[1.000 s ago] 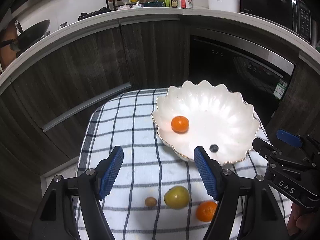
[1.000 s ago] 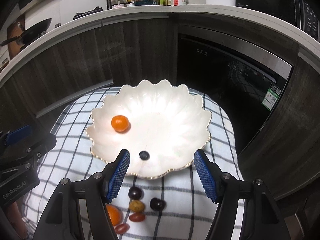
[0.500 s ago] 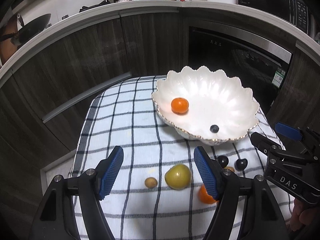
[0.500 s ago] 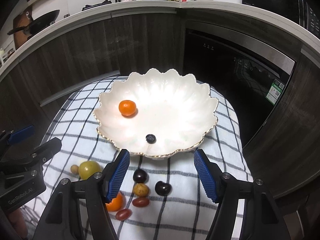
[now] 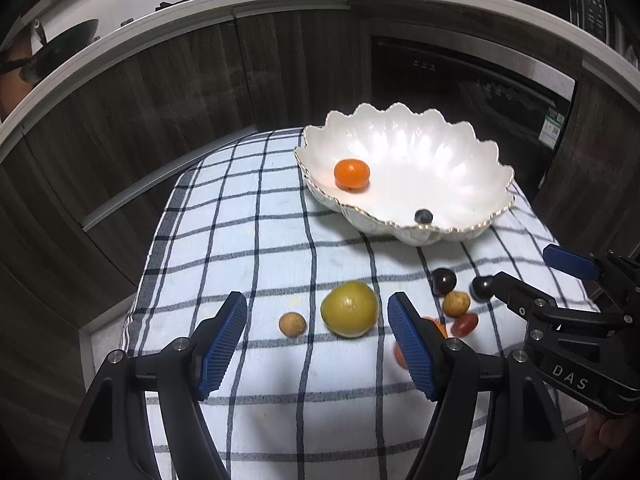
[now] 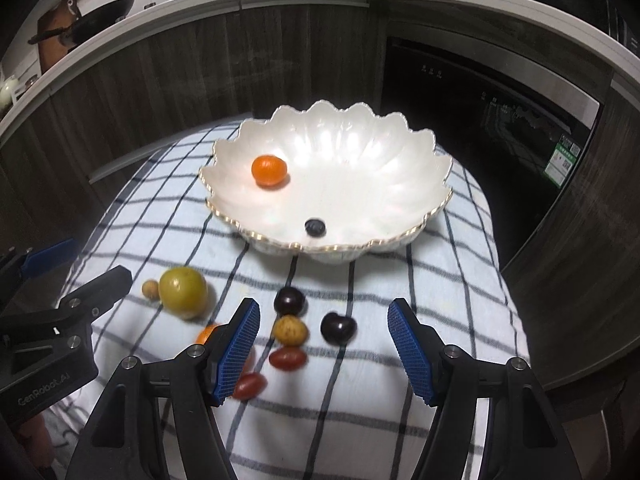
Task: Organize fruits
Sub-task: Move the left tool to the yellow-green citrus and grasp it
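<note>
A white scalloped bowl (image 5: 460, 152) (image 6: 360, 148) on a checked cloth holds a tangerine (image 5: 351, 174) (image 6: 269, 170) and a blueberry (image 5: 423, 215) (image 6: 315, 227). In front of the bowl lie loose fruits: a yellow-green fruit (image 5: 349, 314) (image 6: 183, 291), a small tan fruit (image 5: 292, 324) (image 6: 150, 290), two dark cherries (image 6: 289, 301) (image 6: 338, 328), another tan fruit (image 6: 290, 331), red cherry tomatoes (image 6: 287, 358) and a partly hidden tangerine (image 6: 205, 334). My left gripper (image 5: 316, 344) is open above the yellow-green fruit. My right gripper (image 6: 323, 350) is open above the cherries, nothing held.
The checked cloth (image 5: 248, 240) covers a small table whose edges drop off at the left and right. Dark cabinets (image 5: 160, 100) and a built-in oven (image 6: 480, 100) stand behind, with a counter of jars and a wok above.
Both grippers have sunk and drawn back from the bowl. The loose fruits in front of the bowl have come into full view between the fingers. Neither jaw opening has changed.
</note>
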{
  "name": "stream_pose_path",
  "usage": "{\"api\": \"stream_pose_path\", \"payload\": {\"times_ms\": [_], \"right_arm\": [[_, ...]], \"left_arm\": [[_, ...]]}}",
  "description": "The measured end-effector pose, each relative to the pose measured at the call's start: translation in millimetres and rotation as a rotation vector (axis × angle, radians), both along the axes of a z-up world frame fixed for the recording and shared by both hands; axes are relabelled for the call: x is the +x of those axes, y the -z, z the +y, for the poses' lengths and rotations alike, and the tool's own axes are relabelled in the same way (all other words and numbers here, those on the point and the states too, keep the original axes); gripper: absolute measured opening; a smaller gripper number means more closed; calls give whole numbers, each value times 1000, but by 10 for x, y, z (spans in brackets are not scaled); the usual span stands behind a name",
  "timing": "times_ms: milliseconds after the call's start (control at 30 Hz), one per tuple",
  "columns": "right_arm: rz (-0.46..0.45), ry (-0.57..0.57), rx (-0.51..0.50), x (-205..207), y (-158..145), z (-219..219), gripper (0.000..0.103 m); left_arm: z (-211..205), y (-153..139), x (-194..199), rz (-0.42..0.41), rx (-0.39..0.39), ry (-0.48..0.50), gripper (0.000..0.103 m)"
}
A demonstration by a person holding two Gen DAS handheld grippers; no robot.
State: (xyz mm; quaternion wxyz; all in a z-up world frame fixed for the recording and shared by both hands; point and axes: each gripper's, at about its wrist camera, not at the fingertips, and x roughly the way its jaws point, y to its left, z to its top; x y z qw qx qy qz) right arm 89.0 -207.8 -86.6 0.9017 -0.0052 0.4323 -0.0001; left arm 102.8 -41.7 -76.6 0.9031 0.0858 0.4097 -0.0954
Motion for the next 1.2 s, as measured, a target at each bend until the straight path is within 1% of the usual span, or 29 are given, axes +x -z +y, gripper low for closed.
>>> {"api": "stream_pose_path", "payload": {"times_ms": [267, 700, 767, 1067, 1200], "right_arm": [[36, 5, 16, -58, 214, 3, 68], [69, -15, 31, -76, 445, 51, 67], [75, -21, 35, -76, 472, 65, 64], [111, -32, 49, -31, 587, 89, 56], [128, -35, 56, 9, 635, 104, 56]], "left_arm": [[42, 182, -56, 8, -6, -11, 72], [-30, 367, -66, -22, 43, 20, 72], [-45, 385, -54, -26, 48, 29, 72], [-90, 498, 56, -12, 47, 59, 68], [-97, 534, 104, -7, 38, 70, 67]]}}
